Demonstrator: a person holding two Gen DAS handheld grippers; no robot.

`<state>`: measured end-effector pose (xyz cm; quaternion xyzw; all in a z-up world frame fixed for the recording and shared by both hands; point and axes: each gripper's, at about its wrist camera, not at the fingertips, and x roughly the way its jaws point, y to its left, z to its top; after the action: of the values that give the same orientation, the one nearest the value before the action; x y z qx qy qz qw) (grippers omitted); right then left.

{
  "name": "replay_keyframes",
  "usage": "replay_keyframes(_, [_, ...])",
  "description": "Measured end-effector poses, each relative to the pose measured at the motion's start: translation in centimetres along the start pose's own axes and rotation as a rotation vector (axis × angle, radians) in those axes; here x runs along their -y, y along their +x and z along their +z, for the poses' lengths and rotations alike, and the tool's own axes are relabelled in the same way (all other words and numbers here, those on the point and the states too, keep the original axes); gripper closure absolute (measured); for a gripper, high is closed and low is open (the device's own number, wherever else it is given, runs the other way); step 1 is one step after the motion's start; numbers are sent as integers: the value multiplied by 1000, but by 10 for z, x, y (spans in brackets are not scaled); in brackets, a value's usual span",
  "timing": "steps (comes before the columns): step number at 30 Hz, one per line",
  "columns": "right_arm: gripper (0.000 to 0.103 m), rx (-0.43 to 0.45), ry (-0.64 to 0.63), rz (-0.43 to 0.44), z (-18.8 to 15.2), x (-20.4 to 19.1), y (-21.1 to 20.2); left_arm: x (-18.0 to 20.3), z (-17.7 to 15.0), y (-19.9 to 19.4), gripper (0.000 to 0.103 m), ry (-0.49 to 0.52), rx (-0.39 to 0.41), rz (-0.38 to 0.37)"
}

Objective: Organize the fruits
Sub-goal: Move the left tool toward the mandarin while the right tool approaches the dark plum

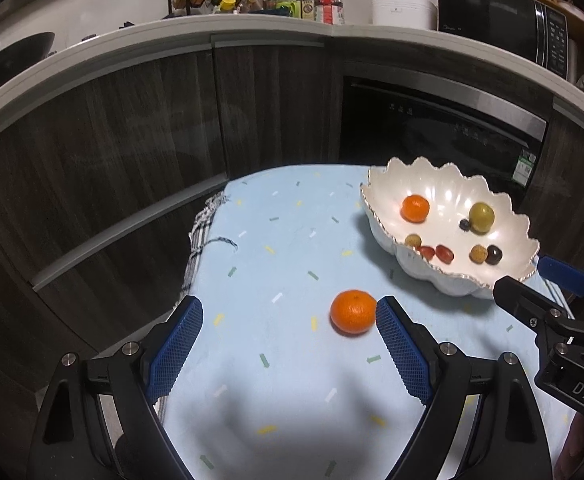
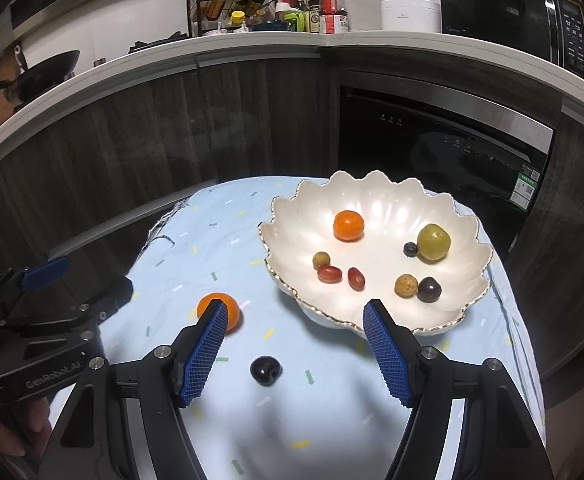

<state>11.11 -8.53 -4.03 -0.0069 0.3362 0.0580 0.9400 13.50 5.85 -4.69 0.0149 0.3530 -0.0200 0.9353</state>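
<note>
The left gripper (image 1: 290, 312) hovers low over the table (image 1: 276, 380) with its jaws spread wide, and a loose mandarin (image 1: 352, 311) lies on the pale blue cloth (image 1: 292, 240) between them, just beside the right-hand blue pad (image 1: 401, 354) and well apart from the left one. The right gripper (image 2: 295, 316) also holds its jaws wide with nothing between them; a dark cherry (image 2: 266, 370) lies on the cloth in the gap nearer the left pad. To the far right stands the scalloped white bowl (image 2: 371, 196), holding another mandarin (image 2: 348, 225), a green fruit (image 2: 433, 241) and several small fruits.
</note>
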Motion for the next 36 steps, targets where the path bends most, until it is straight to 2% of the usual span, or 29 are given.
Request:
replay_keyframes(12, [32, -33, -15, 19, -19, -3, 15, 6, -14, 15, 14, 38, -10, -19])
replay_keyframes(24, [32, -76, -26, -19, -29, -14, 34, 9, -10, 40, 14, 140, -2, -120])
replay_keyframes(36, [32, -144, 4, -72, -39, -17, 56, 15, -10, 75, 15, 239, -50, -194])
